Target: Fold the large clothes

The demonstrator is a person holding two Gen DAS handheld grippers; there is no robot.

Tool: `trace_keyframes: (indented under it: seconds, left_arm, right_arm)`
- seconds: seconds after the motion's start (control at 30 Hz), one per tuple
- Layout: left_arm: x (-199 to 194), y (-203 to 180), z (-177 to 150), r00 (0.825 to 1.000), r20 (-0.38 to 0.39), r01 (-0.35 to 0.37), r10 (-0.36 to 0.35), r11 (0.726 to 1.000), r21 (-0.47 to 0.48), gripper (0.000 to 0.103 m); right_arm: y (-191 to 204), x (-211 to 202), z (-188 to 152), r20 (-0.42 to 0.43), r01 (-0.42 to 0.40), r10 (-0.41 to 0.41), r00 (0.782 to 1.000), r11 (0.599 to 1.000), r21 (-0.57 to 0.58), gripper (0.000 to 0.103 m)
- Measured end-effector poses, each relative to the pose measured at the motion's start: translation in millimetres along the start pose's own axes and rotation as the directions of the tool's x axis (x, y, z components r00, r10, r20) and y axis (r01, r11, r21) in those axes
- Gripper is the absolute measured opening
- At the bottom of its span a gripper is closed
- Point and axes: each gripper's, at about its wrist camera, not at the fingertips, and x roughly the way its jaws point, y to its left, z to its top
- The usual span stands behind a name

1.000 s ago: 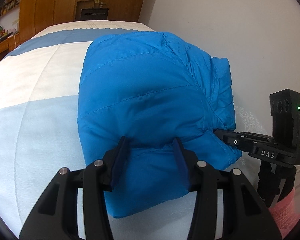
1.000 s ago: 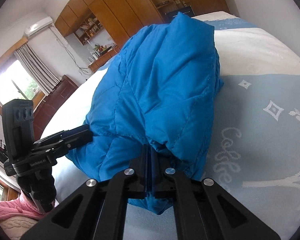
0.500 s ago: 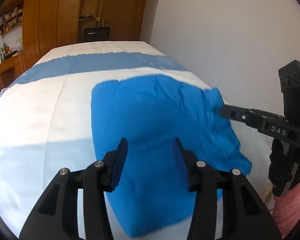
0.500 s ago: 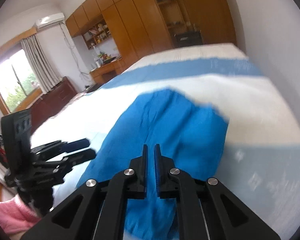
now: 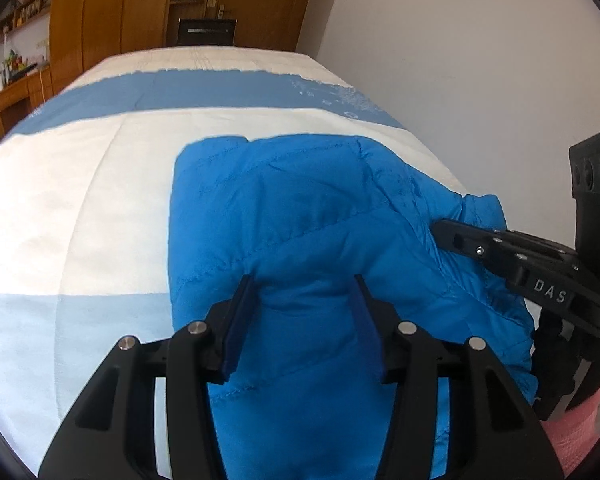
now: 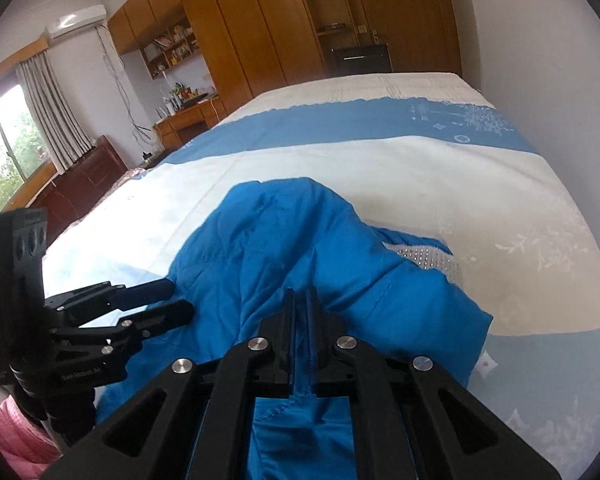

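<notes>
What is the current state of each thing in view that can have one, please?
Puffy blue quilted jacket: bundled on the bed, gripped at its near edge.
Left gripper: jaws opening, a thick fold of jacket between them.
Right gripper: shut on a thin pinch of jacket.
Wooden wardrobe doors: closed.
Grey curtain: drawn aside.

We read white letters "DAS" on the black body of the right gripper (image 5: 440,232) in the left wrist view, a small white label on the left gripper (image 6: 172,300) in the right wrist view was too blurred for us to read
</notes>
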Motion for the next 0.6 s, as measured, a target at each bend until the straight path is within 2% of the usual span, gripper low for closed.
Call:
trace_keyframes:
  seconds: [0.17, 0.3, 0.6]
  left_arm:
    - [14, 1, -1, 1.0, -0.026, 0.007, -0.007, 1.0, 0.007, 0.049]
    - [22, 2, -1, 0.999, -0.038, 0.014, -0.014, 1.0, 0.002, 0.049]
    - [31, -3, -3, 0.999, -0.038, -0.023, 0.024, 0.999, 0.024, 0.049]
  right_arm:
    - [0, 16, -8, -0.024, 0.04, -0.04, 0.999, 0.999, 0.0, 0.002]
    - [-11, 25, -13, -0.028, 0.008, -0.007, 1.0, 0.999, 0.044, 0.001]
    - [-22, 37, -21, -0.012, -0.026, 0.027, 1.0, 0.997, 0.079, 0.0]
